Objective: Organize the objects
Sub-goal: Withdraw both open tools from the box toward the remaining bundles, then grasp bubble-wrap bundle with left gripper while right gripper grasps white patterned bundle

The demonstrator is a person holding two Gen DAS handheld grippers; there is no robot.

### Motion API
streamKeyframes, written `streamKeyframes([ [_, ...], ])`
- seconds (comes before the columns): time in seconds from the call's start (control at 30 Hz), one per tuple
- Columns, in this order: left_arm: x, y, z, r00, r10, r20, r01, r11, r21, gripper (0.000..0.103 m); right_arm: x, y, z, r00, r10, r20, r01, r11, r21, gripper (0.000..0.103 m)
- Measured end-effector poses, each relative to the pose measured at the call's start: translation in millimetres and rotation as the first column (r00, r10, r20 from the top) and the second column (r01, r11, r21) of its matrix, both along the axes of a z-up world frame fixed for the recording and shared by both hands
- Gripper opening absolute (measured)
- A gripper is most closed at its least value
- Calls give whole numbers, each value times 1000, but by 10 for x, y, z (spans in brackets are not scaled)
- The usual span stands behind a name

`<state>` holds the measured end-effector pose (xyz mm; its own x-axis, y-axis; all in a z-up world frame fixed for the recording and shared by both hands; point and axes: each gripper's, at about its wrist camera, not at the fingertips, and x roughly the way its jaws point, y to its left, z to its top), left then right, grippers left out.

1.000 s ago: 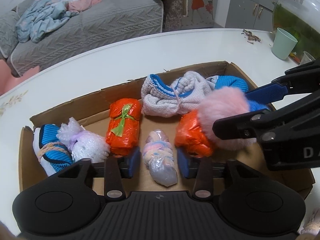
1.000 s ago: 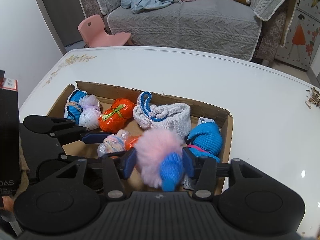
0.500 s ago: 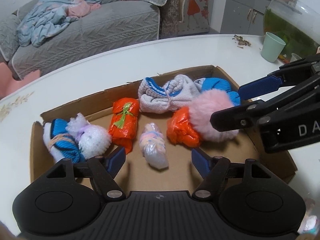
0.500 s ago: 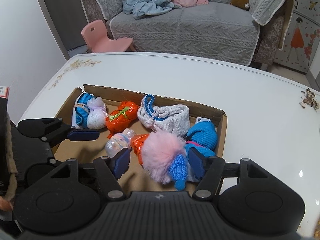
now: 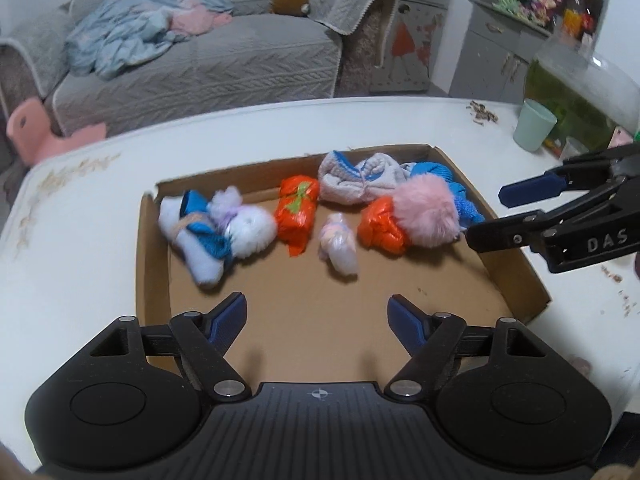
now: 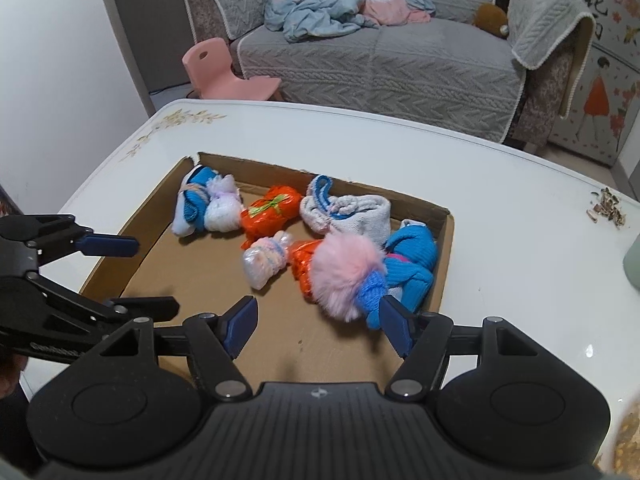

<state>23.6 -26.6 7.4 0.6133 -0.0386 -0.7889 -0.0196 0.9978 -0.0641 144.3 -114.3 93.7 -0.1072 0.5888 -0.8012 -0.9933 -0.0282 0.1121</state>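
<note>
A shallow cardboard box [image 5: 516, 276] is being shown lying on a white worktop [image 5: 240, 132]. The left tool [image 5: 316, 316] is being held over the box's bare floor at 6 o'clock; its jaws are opening, and nothing is being gripped between them. The right tool [image 6: 316, 320] is likewise being held at the near edge of the box, its jaws opening; a pink pompom [image 6: 346, 274] and a blue knitted piece [image 6: 374, 294] are lying just ahead of its right finger [image 6: 396, 328], and no pad is being pressed on them. The bundles are being kept in the far half of the box: a blue-and-white roll [image 5: 196, 236] at 9 o'clock, an orange packet [image 5: 298, 210] near the centre, a small clear-wrapped bundle [image 5: 340, 240] beside it, a grey knitted item [image 5: 360, 180] at 12 o'clock, and a second orange packet [image 5: 378, 228] touching the pompom at 3 o'clock. A green cup [image 5: 534, 124] is standing well apart on the worktop.
</note>
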Motion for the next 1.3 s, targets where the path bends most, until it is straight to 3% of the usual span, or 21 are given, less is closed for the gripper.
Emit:
streamKeyframes([
  [0.1,-123,48,27,1000,31,2,-31,999,-20,82,-96,-40,-2,999,19,34,-19,1000,0,63],
  [0.27,-353,141,52,998,67,6,-67,996,-57,84,-251,-132,24,996,49,76,-49,999,-2,73],
  [0.57,-761,238,-43,996,84,-1,-84,995,-59,85,-461,-299,27,987,90,129,-88,996,-27,83],
  [0.93,-1019,186,-252,998,63,-2,-63,998,-17,85,-563,-506,66,991,70,117,-66,997,-36,85],
  [1.1,-1114,186,-304,998,58,11,-57,998,-23,87,-752,-730,65,996,62,61,-59,997,-51,85],
  [1.3,-1101,88,-446,998,56,8,-55,998,-15,88,-958,-797,-45,994,88,69,-82,993,-87,86],
])
